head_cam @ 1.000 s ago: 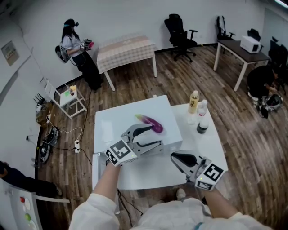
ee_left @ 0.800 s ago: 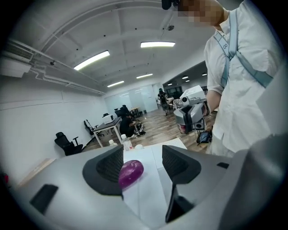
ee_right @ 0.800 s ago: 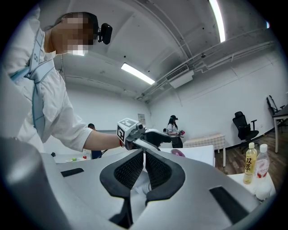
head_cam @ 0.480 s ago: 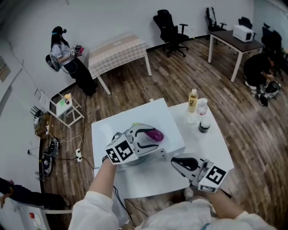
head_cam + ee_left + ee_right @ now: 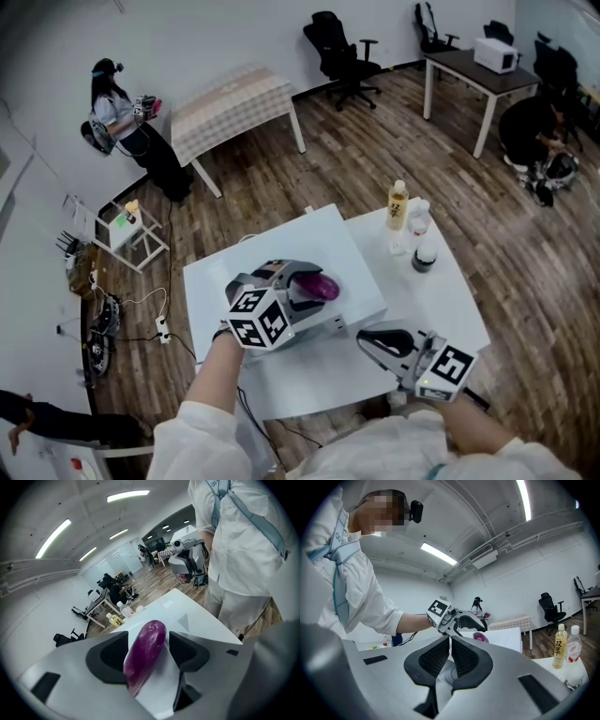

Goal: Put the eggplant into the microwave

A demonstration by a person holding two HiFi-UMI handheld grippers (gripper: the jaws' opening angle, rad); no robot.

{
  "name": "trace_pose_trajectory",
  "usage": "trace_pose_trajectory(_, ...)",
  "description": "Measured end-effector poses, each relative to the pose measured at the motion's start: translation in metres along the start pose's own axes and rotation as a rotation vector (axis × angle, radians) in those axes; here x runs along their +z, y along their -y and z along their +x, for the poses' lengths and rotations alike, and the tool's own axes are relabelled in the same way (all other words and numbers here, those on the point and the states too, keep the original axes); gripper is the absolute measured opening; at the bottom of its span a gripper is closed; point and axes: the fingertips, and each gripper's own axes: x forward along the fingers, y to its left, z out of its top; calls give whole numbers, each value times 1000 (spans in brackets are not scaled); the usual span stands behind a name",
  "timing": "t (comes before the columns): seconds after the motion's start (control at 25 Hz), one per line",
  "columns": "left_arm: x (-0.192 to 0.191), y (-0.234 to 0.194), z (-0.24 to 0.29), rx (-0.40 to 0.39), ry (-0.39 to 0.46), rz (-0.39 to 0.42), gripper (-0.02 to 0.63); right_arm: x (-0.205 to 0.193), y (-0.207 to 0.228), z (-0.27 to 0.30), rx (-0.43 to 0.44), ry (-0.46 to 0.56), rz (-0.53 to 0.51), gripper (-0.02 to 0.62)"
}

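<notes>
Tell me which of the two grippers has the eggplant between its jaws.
The left gripper: its jaws stand apart on either side of the purple eggplant. The right gripper has its jaws together with nothing between them.

On my feed the only print is on the yellow bottle [image 5: 559,645]: two dark characters run down its label, too small for me to read. Nothing else is legible.

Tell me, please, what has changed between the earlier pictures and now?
The left claw has swung down and rolled over the eggplant, which now lies between its open jaws. The right claw stays shut and in place; the eggplant and the bottles have not moved.
</notes>
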Motion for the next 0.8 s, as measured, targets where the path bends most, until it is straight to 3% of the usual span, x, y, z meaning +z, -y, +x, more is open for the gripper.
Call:
trace_pose_trajectory(0.28, -8, 5, 16, -27, -118, 89, 262, -3, 2, -4, 0, 13, 2, 35)
trace_pose_trajectory(0.64, -9, -1, 18, 36, -179, 125, 227, -2, 3, -9, -9, 33, 31, 35)
trace_pose_trajectory(0.8, -7, -4, 11, 83, -179, 105, 222, -1, 2, -8, -1, 28, 32, 35)
